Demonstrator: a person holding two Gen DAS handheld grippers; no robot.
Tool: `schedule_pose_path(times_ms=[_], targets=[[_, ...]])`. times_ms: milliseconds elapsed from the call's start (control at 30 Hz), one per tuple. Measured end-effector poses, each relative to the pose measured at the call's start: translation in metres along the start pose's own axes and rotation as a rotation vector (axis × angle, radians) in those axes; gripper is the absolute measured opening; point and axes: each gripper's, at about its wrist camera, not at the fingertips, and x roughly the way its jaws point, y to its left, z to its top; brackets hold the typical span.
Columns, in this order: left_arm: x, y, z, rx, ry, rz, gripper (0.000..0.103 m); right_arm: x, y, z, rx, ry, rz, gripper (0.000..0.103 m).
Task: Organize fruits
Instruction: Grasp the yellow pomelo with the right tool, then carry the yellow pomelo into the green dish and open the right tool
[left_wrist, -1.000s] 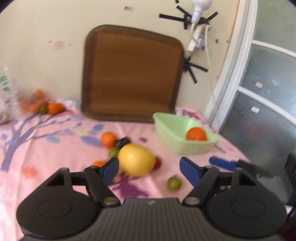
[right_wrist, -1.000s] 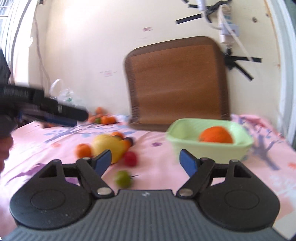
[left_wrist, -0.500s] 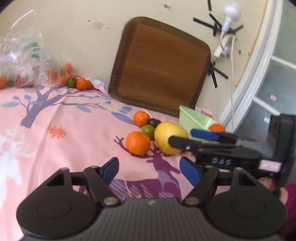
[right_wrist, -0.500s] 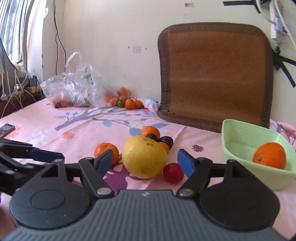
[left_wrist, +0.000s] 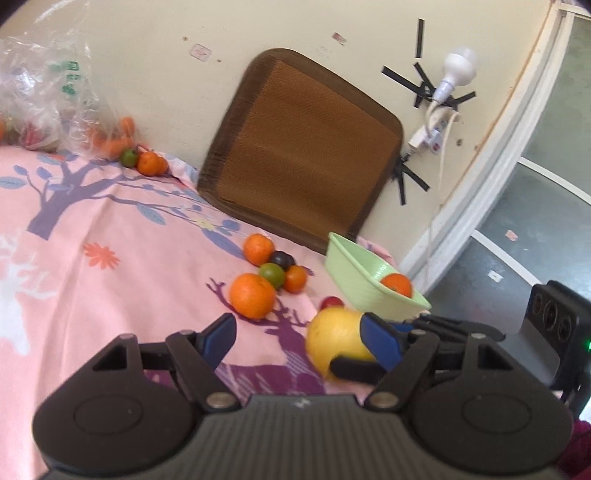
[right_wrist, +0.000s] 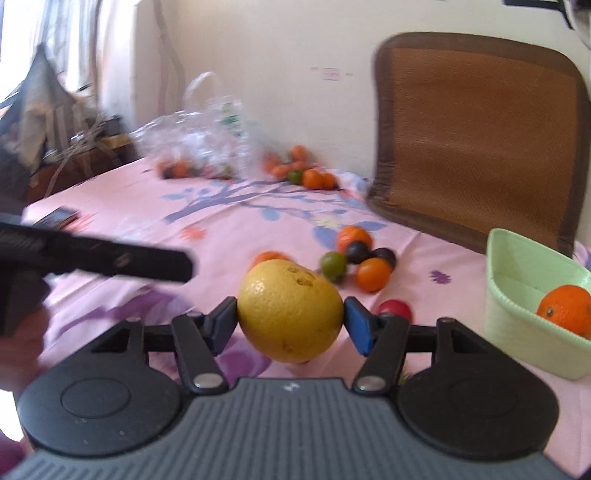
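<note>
Cloth: pink tablecloth printed with purple tree, blue leaves, orange flower, white shapes.
Cushion: brown woven seat cushion, darker border, upright, leaning against cream wall.
Bag: clear plastic bag, green print, crumpled at far edge of cloth by wall.
Wall fittings: white bulb on socket, fixed with black tape strips; white cable hanging below.
Small dark flat object: on cloth's far left edge, blurred.
</note>
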Motion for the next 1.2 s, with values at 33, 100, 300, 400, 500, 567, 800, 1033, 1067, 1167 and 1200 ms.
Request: schedule_pose_path(times_ms=[33, 100, 300, 400, 500, 567, 800, 1033, 1067, 1167, 1200], targets=[[0.001, -0.003, -0.001, -0.002, 0.012, -0.022, 0.078, 0.0, 0.006, -0.002, -0.024, 0.012, 0.012, 0.064], [0.003, -0.011, -0.002, -0.001, 0.036, -0.055, 0.081, 0.003, 0.017, -0.009, -0.082, 0.025, 0.016, 0.065], [0.015, -0.03, -0.007, 0.042, 0.086, -0.052, 0.082, 0.007, 0.026, -0.012, -0.099, -0.029, -0.025, 0.066], [0.024, -0.035, -0.009, 0.056, 0.104, -0.013, 0.08, 0.007, 0.024, -0.017, -0.075, -0.02, -0.017, 0.067], [0.028, -0.034, -0.012, 0.062, 0.121, 0.013, 0.08, 0.008, 0.024, -0.022, -0.059, -0.008, -0.026, 0.067], [0.03, -0.033, -0.013, 0.063, 0.132, 0.027, 0.076, 0.009, 0.023, -0.024, -0.048, -0.003, -0.022, 0.067], [0.032, -0.045, 0.004, 0.099, 0.11, 0.045, 0.067, 0.002, 0.023, -0.02, -0.041, -0.072, -0.029, 0.061], [0.092, -0.096, 0.053, 0.202, 0.113, -0.037, 0.067, -0.019, -0.02, -0.004, -0.037, -0.184, -0.211, 0.061], [0.105, -0.103, 0.059, 0.215, 0.117, -0.05, 0.067, -0.021, -0.03, -0.002, -0.028, -0.191, -0.239, 0.061], [0.146, -0.121, 0.073, 0.247, 0.128, -0.075, 0.067, -0.024, -0.063, 0.003, 0.009, -0.203, -0.316, 0.061], [0.159, -0.124, 0.077, 0.246, 0.139, -0.078, 0.067, -0.023, -0.074, 0.004, 0.021, -0.202, -0.336, 0.061]])
